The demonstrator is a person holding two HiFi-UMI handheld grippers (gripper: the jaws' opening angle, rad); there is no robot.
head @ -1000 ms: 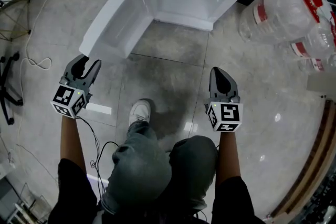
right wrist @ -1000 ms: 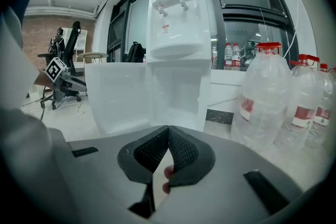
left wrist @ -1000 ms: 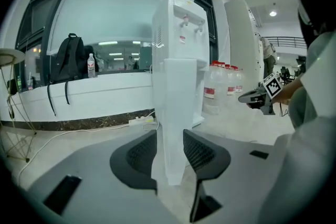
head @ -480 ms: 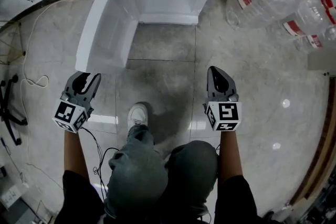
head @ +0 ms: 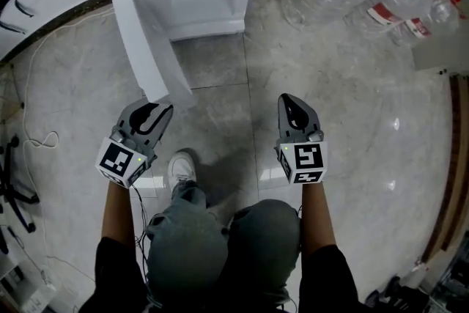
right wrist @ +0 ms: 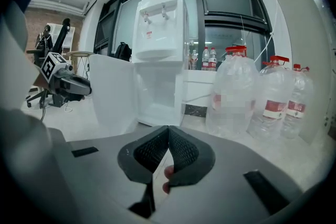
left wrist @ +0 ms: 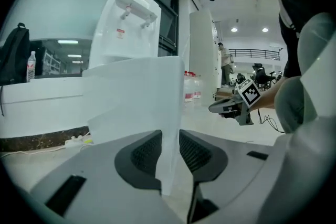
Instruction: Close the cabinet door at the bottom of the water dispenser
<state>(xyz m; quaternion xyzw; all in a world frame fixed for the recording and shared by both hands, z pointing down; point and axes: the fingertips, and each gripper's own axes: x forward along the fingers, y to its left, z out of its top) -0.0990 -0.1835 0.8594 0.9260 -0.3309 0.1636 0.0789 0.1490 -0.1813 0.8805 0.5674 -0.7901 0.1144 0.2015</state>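
The left gripper [head: 154,113] has swung in to the flat white cabinet door [head: 146,48], its ribbed jaws closing about the door's thin edge. The right gripper [head: 289,105] is pinched together, empty.

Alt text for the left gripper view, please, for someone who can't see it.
The free edge of the open white cabinet door stands between the closing jaws of the left gripper. Behind it rises the white water dispenser; the right gripper hovers at right.
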